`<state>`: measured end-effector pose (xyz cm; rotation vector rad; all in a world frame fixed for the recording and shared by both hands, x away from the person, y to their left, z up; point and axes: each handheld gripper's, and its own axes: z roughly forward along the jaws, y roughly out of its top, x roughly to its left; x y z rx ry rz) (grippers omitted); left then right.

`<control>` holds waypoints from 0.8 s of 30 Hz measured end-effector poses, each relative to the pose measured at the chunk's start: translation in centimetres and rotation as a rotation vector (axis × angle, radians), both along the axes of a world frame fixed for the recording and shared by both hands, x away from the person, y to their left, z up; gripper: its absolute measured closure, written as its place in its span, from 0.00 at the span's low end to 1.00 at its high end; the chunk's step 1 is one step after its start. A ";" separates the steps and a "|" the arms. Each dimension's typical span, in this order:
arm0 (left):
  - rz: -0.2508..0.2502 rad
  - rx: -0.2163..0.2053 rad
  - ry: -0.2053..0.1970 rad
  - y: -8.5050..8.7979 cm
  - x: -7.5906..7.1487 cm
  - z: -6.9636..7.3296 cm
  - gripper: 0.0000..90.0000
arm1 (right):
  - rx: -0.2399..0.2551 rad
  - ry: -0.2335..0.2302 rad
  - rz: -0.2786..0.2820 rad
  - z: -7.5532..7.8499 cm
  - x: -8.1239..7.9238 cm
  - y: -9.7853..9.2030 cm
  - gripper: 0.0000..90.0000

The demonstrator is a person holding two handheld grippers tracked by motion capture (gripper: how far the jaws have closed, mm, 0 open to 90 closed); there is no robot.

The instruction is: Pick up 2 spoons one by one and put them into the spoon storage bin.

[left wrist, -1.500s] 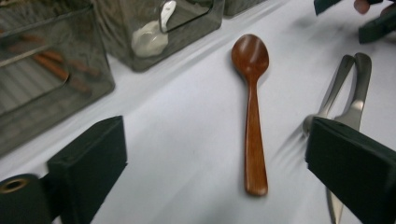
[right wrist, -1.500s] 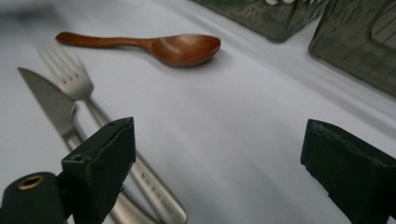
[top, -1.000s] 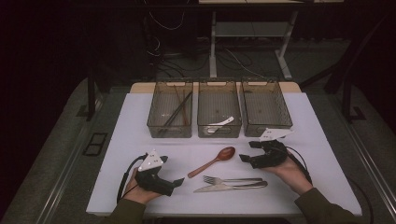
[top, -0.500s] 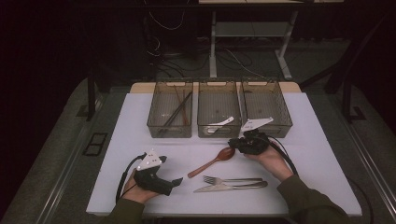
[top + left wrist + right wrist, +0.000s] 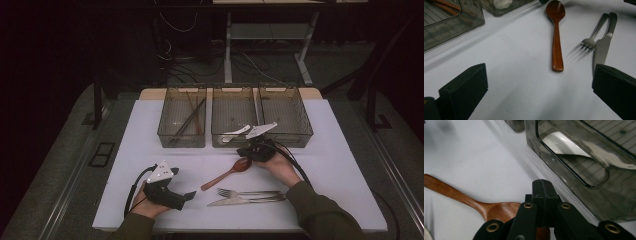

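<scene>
My right claw (image 5: 542, 185) sits over the bowl end of the wooden spoon (image 5: 228, 173), just in front of the middle bin (image 5: 235, 116). Its jaws have just been closing and now stand pressed together. In the right gripper view the spoon's bowl runs under their bases, and I cannot tell whether its rim is caught between them. I came in at the bowl because it lies nearest the bins, where the spoon looks bound to go.

The spoon lies flat on the white tabletop (image 5: 125, 170), slanted, handle pointing back toward me. My left claw (image 5: 190, 195) rests low on the tabletop with jaws spread wide and nothing between them — parked, facing the cutlery. The fork (image 5: 592, 35) and knife (image 5: 603, 43) lie side by side, touching, near the spoon's handle — waiting their turn, I judge.
</scene>
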<state>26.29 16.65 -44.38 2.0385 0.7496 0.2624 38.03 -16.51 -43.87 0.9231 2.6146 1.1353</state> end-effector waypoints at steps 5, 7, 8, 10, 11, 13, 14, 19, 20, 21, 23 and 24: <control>-0.002 -0.001 0.004 -0.1 0.0 0.0 0.00 | -0.023 0.020 -0.003 -0.4 0.1 0.2 1.00; -0.003 -0.001 0.005 -0.1 0.0 0.0 0.00 | -0.034 0.024 -0.001 -0.6 0.0 0.0 1.00; -0.005 -0.001 0.007 -0.1 -0.1 0.0 0.00 | -0.037 0.030 -0.001 -0.6 0.0 -0.1 1.00; -0.008 -0.003 0.009 -0.1 -0.1 0.0 0.00 | -0.045 0.036 -0.003 -0.6 -0.1 -0.3 1.00; -0.009 -0.003 0.009 -0.2 -0.1 0.0 0.00 | -0.049 0.035 -0.002 -0.6 -0.2 -0.5 1.00; -0.009 -0.003 0.009 -0.2 -0.1 0.0 0.00 | -0.057 0.040 -0.002 -0.6 -0.4 -0.9 1.00; -0.009 -0.003 0.009 -0.2 -0.1 0.0 0.00 | -0.056 0.043 -0.002 -0.7 -0.5 -1.0 1.00; -0.013 -0.002 0.011 -0.2 -0.1 0.0 0.00 | -0.065 0.049 0.005 -0.6 -1.1 -1.7 1.00; -0.015 -0.001 0.011 -0.3 -0.1 0.0 0.00 | -0.064 0.051 0.009 -0.5 -1.3 -1.9 1.00; -0.018 -0.003 0.011 -0.3 -0.1 0.0 0.00 | -0.063 0.053 0.009 -0.5 -1.5 -2.0 1.00; -0.020 -0.005 0.010 -0.3 -0.1 0.0 0.00 | -0.066 0.055 0.015 -0.4 -1.9 -2.2 1.00; -0.020 -0.006 0.011 -0.3 -0.1 0.0 0.00 | -0.066 0.055 0.020 -0.3 -2.1 -2.3 1.00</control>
